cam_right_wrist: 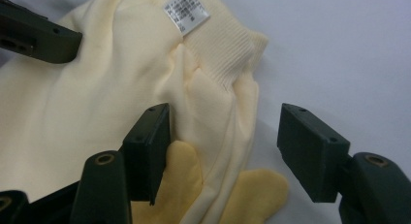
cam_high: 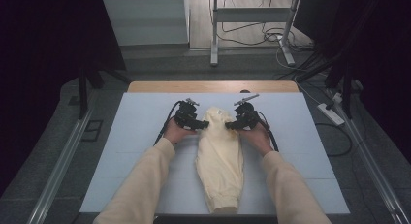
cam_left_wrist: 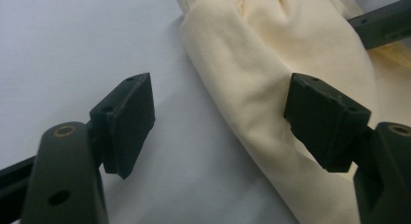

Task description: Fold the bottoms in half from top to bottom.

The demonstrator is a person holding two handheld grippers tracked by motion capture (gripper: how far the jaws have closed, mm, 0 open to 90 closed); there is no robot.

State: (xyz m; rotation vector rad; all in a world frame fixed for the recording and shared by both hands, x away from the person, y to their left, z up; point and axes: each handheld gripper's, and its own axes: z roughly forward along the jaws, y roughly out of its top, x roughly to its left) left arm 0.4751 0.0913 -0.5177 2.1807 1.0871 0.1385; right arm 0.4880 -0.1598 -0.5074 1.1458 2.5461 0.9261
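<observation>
Cream-yellow garment (cam_high: 220, 156), folded into a long narrow bundle, lies on the white surface (cam_high: 135, 132) and runs from the near edge towards the middle, its ribbed collar end farthest from the person. Taking the garment as the landmark, the left hand-held gripper (cam_high: 196, 123) sits at the left side of its far end and the right hand-held gripper (cam_high: 233, 124) at the right side of that same end, each held in a hand whose cream sleeve comes up from the near edge on either side of the bundle. In the left gripper view the left hand-held gripper (cam_left_wrist: 220, 120) has its jaws apart: one pad is over the bare surface beside the garment's edge, the other is in front of the cloth, and the folded edge lies between them without being pinched. In the right gripper view the right hand-held gripper (cam_right_wrist: 225, 151) also stands apart, one pad against the cloth just below the ribbed collar (cam_right_wrist: 220, 52), the other clear of the garment over the surface; the layered edge and two darker yellow bits (cam_right_wrist: 252, 195) of fabric lie in the gap. A white care label (cam_right_wrist: 185, 11) shows inside the collar, above that gripper. A jaw of the other gripper crosses the far corner of the cloth in each gripper view.
</observation>
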